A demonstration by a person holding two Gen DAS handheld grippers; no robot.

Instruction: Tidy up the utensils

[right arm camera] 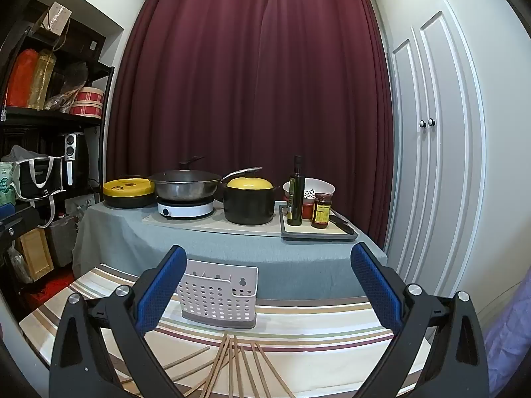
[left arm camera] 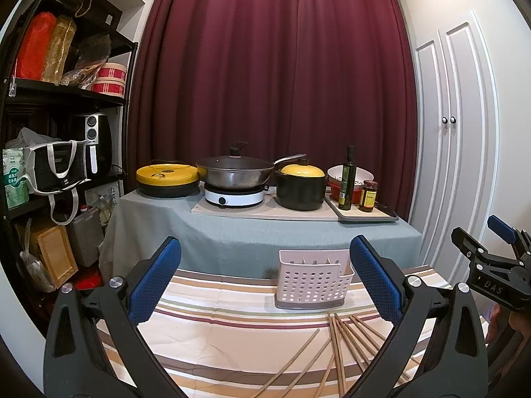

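Chopsticks [right arm camera: 232,368] (roughly ten), one holder [right arm camera: 219,295], two tools

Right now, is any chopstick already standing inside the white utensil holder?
No, the white utensil holder looks empty, and the chopsticks all lie loose on the striped tablecloth in front of it.

On my right tongs [left arm camera: 497,232] I read "DAS"; the green bag [left arm camera: 13,179] on the shelf carries characters, perhaps Chinese, too blurred.

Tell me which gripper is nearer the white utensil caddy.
Hard to call; perhaps right. The right gripper has the caddy ahead, slightly left; the left gripper has it ahead, to its right.
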